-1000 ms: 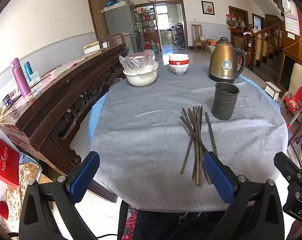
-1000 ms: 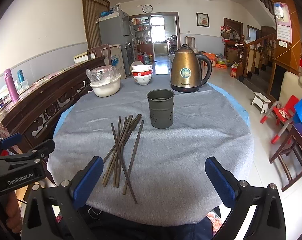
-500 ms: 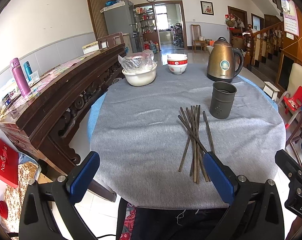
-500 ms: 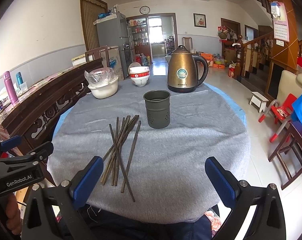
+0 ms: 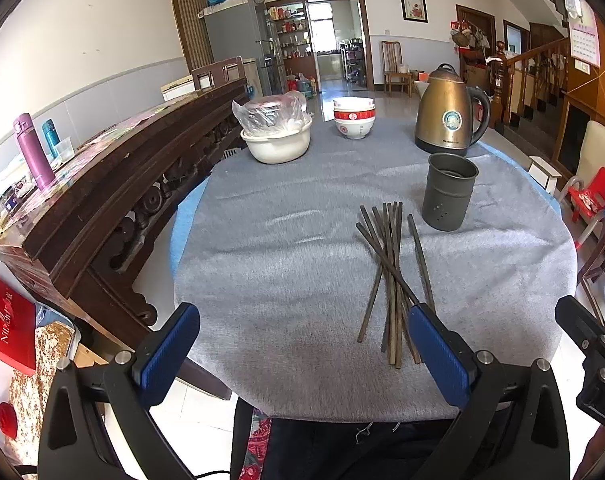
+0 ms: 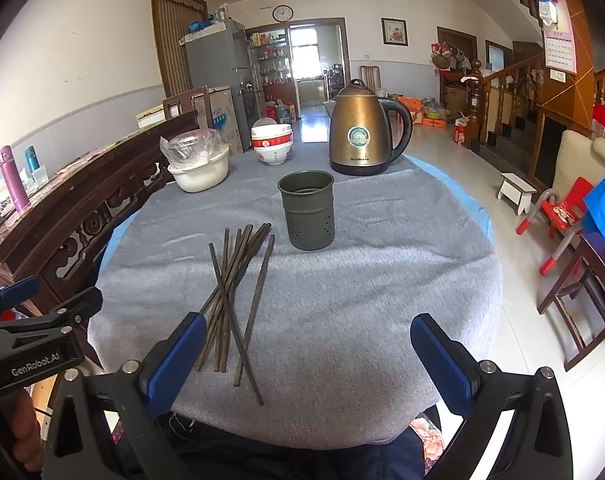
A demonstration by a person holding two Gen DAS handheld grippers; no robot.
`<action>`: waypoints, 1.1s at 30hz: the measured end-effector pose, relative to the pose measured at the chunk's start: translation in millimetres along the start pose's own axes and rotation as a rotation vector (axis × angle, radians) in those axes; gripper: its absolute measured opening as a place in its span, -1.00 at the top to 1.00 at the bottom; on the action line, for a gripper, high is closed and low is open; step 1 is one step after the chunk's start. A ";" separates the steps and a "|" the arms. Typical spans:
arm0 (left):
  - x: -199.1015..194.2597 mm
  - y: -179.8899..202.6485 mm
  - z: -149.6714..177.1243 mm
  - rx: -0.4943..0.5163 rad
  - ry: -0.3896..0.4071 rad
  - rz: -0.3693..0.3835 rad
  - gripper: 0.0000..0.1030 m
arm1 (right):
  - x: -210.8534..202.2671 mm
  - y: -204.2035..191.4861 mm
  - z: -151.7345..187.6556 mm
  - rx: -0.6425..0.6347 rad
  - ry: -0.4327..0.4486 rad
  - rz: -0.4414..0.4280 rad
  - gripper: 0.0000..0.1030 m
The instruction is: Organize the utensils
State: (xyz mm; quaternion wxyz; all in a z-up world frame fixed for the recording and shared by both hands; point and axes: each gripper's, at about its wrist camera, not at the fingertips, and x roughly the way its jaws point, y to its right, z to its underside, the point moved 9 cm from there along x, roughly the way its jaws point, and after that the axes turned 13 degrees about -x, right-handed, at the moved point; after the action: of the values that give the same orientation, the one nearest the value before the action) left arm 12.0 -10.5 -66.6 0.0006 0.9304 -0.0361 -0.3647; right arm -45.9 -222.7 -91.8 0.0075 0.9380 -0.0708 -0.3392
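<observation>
A loose bundle of dark chopsticks (image 5: 390, 276) is lying on the grey-clothed round surface (image 5: 286, 264), fanned and crossing one another, with one stick lying diagonally over the rest and another sitting slightly apart on the side towards the holder. Their far tips are pointing towards the grey perforated metal holder (image 5: 448, 192), which is standing upright and, as far as I can see, empty just beyond them; I am judging it to be where the sticks belong, so its nearness to the pile is keeping the coming carry short.

I am holding my left gripper (image 5: 302, 344) low over the near edge of the surface, its blue pads spread wide and gripping nothing, its right-hand pad overlapping the near ends of the sticks in the left wrist view. My right gripper (image 6: 314, 354) is hovering beside it, likewise wide apart and empty, its left-hand pad close by the same near ends. Both seem to me to be squaring up along the length of the sticks before any pick, so the task is looking barely begun.

Further back, a brass-coloured electric kettle (image 6: 362, 132) is standing behind the holder, with stacked red-and-white bowls (image 6: 272, 146) and a white basin (image 6: 200, 172) holding a plastic bag to its left, all well clear of the working area. A dark carved wooden bench (image 5: 114, 184) is running along the left side.
</observation>
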 end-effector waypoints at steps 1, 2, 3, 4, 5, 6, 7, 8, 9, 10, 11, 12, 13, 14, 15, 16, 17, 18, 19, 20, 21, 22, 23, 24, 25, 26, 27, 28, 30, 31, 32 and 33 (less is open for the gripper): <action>1.6 -0.1 0.0 -0.001 -0.003 -0.001 -1.00 | 1.6 0.2 0.3 0.001 -0.003 0.000 -1.00; 3.5 0.0 -0.1 -0.001 -0.007 -0.001 -1.00 | 4.2 0.5 0.7 0.001 -0.009 -0.001 -1.00; 6.5 0.1 -0.3 -0.001 -0.013 -0.002 -1.00 | 5.8 1.0 0.9 0.001 -0.011 -0.001 -1.00; 9.1 -0.1 -0.5 -0.002 -0.019 -0.002 -1.00 | 8.4 1.6 1.0 0.003 -0.015 -0.002 -1.00; 11.5 -0.3 -0.6 -0.004 -0.023 -0.003 -1.00 | 10.9 2.2 0.8 0.005 -0.019 -0.002 -1.00; 15.6 -0.8 -1.0 -0.007 -0.030 -0.004 -1.00 | 14.0 2.8 0.6 0.006 -0.024 -0.003 -1.00; 18.2 -1.2 -1.2 -0.009 -0.035 -0.004 -1.00 | 16.5 2.9 0.3 0.005 -0.028 -0.004 -1.00; 21.9 -2.1 -1.7 -0.012 -0.043 -0.004 -1.00 | 20.5 3.4 -0.5 0.005 -0.032 -0.005 -1.00; 27.8 -3.3 -2.3 -0.018 -0.058 -0.002 -1.00 | 23.1 3.7 -1.2 0.006 -0.034 -0.008 -0.99; 33.6 -4.6 -2.8 -0.025 -0.075 0.002 -1.00 | 28.1 4.1 -3.0 0.010 -0.038 -0.021 -0.99; 38.4 -5.6 -3.4 -0.032 -0.087 0.005 -1.00 | 32.1 4.2 -4.6 0.015 -0.042 -0.037 -0.99; 44.5 -7.5 -4.4 -0.041 -0.103 0.007 -1.00 | 38.9 4.4 -7.9 0.028 -0.047 -0.071 -0.99; 52.5 -10.1 -6.1 -0.053 -0.123 0.010 -1.00 | 43.9 4.6 -10.8 0.038 -0.049 -0.091 -0.99; 57.7 -12.1 -7.0 -0.064 -0.135 0.012 -1.00 | 49.7 4.8 -14.3 0.049 -0.049 -0.111 -0.99; 64.7 -15.6 -8.9 -0.083 -0.152 0.017 -1.00 | 57.3 5.3 -19.5 0.064 -0.048 -0.141 -0.98; 70.3 -18.7 -10.5 -0.100 -0.164 0.022 -1.00 | 64.4 4.9 -24.1 0.078 -0.047 -0.170 -0.97; 73.5 -20.2 -11.6 -0.109 -0.170 0.024 -1.00 | 70.7 4.5 -28.3 0.088 -0.048 -0.191 -0.88; 79.7 -22.5 -13.3 -0.119 -0.180 0.026 -1.00 | 79.9 2.9 -33.4 0.095 -0.053 -0.217 -0.74; 85.4 -23.4 -14.3 -0.125 -0.192 0.030 -1.00 | 88.5 1.4 -36.6 0.099 -0.063 -0.234 -0.63; 90.1 -23.1 -14.8 -0.129 -0.206 0.042 -1.00 | 101.5 -1.5 -39.6 0.106 -0.087 -0.258 -0.40; 98.5 -21.3 -16.2 -0.137 -0.232 0.067 -1.00 | 112.6 -5.0 -41.3 0.112 -0.108 -0.283 -0.17; 105.0 -19.4 -17.8 -0.145 -0.253 0.088 -0.97 | 121.8 -8.3 -42.9 0.116 -0.123 -0.306 -0.08; 110.7 -17.2 -19.4 -0.151 -0.269 0.104 -0.95 | 130.5 -11.4 -44.8 0.118 -0.134 -0.322 0.04; 119.0 -13.4 -22.3 -0.162 -0.294 0.132 -0.86 | 144.2 -15.5 -46.9 0.111 -0.153 -0.327 0.17; 124.3 -10.3 -24.1 -0.170 -0.312 0.151 -0.75 | 152.3 -18.4 -47.4 0.103 -0.169 -0.325 0.23; 131.3 -6.1 -26.7 -0.180 -0.333 0.175 -0.71 | 162.8 -22.3 -48.6 0.096 -0.187 -0.329 0.24; 140.5 0.0 -30.8 -0.192 -0.356 0.205 -0.63 | 171.1 -25.3 -50.0 0.092 -0.194 -0.332 0.26; 147.5 5.2 -34.5 -0.200 -0.370 0.225 -0.60 | 177.8 -28.1 -50.9 0.086 -0.201 -0.329 0.27; 159.2 14.6 -40.1 -0.212 -0.392 0.259 -0.53 | 196.0 -33.9 -51.2 0.069 -0.239 -0.318 0.30; 167.6 20.3 -42.4 -0.224 -0.415 0.277 -0.46 | 203.0 -36.5 -50.4 0.067 -0.255 -0.314 0.33; 177.5 25.8 -42.5 -0.240 -0.448 0.293 -0.43 | 212.2 -40.0 -48.6 0.063 -0.281 -0.311 0.38; 184.4 30.8 -42.1 -0.250 -0.475 0.310 -0.37 | 218.8 -41.1 -45.2 0.062 -0.305 -0.311 0.40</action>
State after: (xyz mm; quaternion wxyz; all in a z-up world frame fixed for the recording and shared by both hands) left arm 173.4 -54.8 -160.0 0.1622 0.7953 -0.1314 -0.5692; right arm 154.4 -213.7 -198.5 -0.0844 0.8752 0.0641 -0.4720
